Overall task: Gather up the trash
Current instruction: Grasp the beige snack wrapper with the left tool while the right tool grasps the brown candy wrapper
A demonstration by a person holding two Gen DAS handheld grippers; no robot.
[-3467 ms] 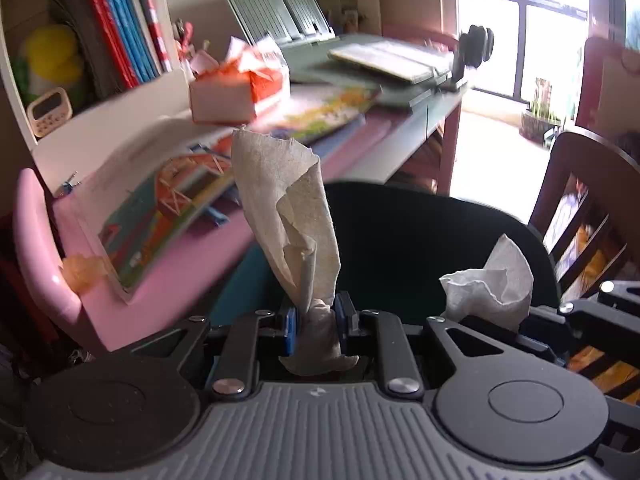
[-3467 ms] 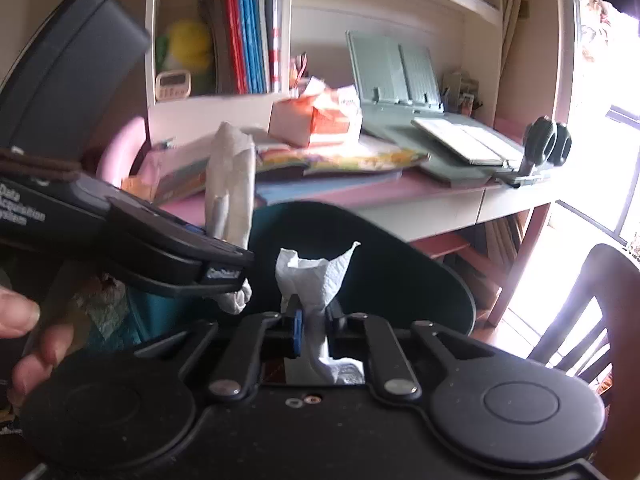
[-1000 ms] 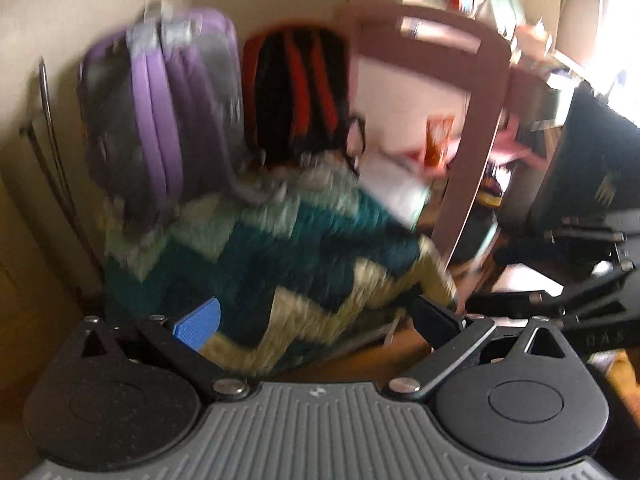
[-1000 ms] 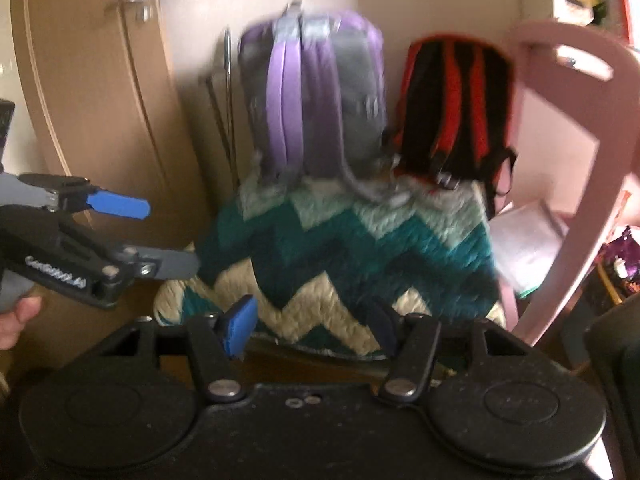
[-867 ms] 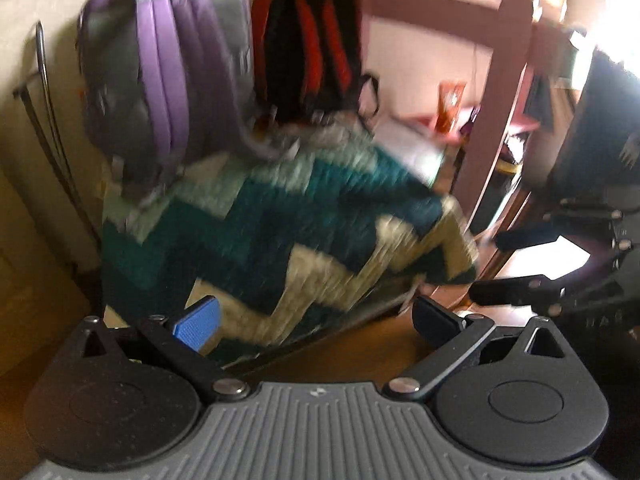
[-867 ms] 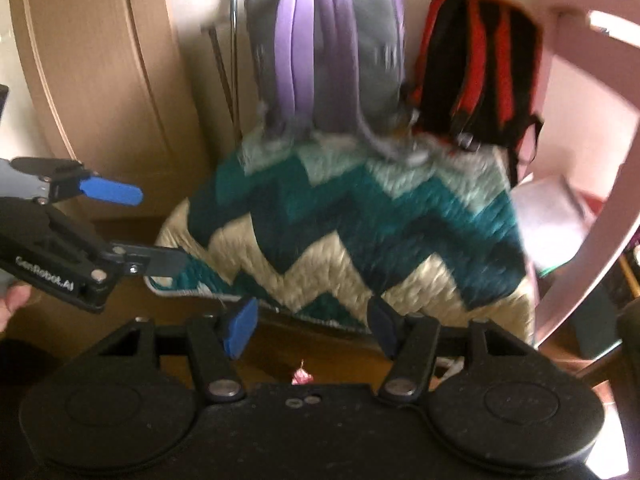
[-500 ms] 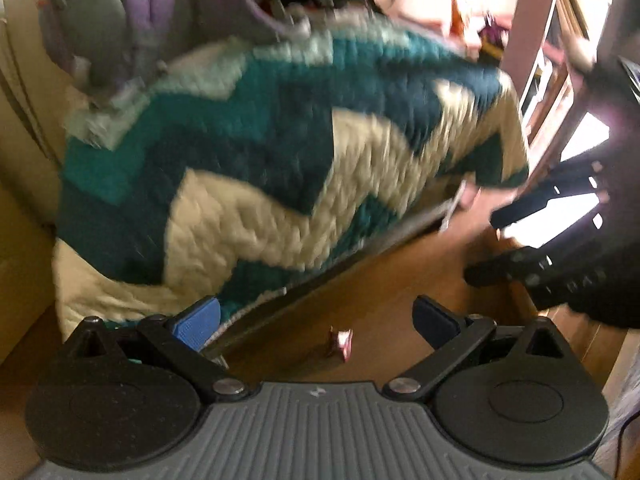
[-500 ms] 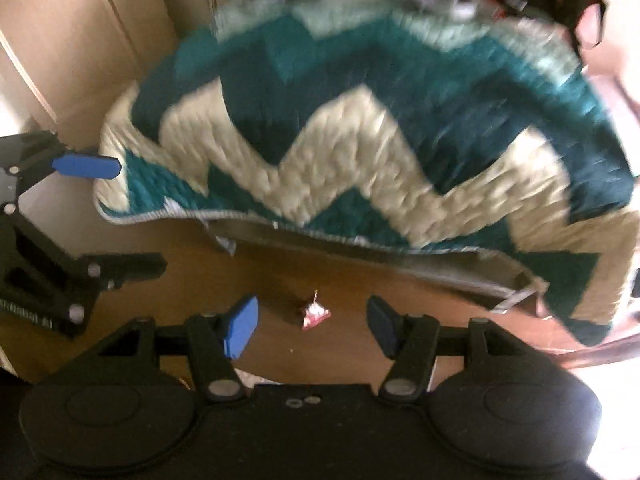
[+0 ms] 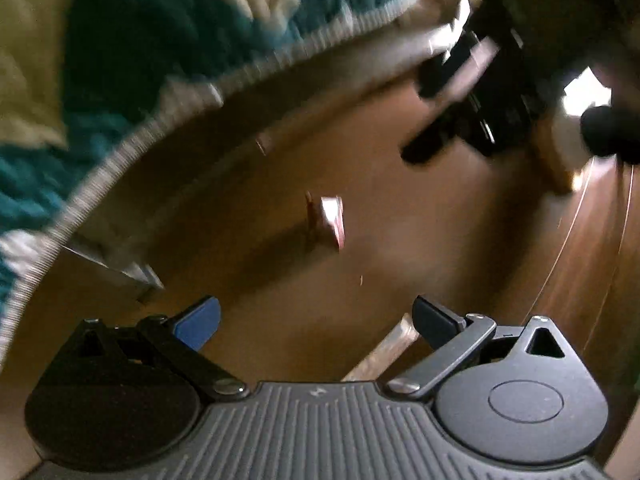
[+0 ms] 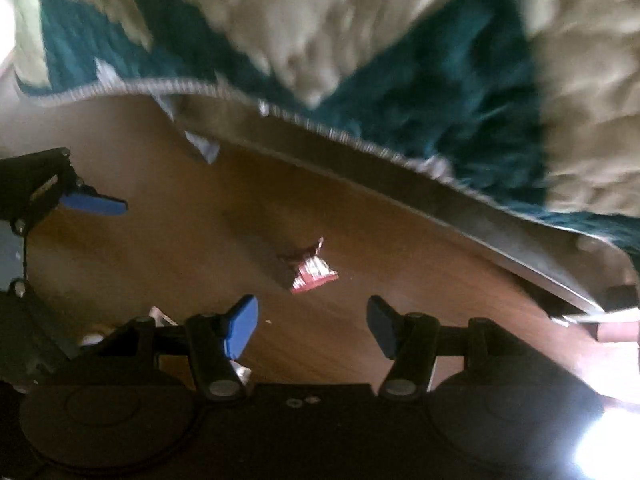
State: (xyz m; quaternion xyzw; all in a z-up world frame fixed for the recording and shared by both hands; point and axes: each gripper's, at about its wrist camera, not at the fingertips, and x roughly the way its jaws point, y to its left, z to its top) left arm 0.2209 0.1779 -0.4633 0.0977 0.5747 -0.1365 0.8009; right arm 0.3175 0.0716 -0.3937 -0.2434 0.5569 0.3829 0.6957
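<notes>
- Left gripper (image 9: 316, 318): jaws spread wide, holding and touching nothing
- Right gripper (image 10: 312, 322): jaws also spread wide, empty
- One small crumpled pink-red foil wrapper (image 10: 310, 270) lies on the brown wooden floor (image 10: 160, 248), just ahead of the right gripper and between its fingers' lines; further ahead of the left gripper (image 9: 330, 220)
- One teal and cream zigzag quilted blanket (image 10: 440, 92) hangs beyond the wrapper

Motion blur smears the quilt (image 9: 132, 40) and the right gripper (image 9: 476, 92) in the left wrist view, and the wrapper's (image 10: 310, 270) print is unreadable.
</notes>
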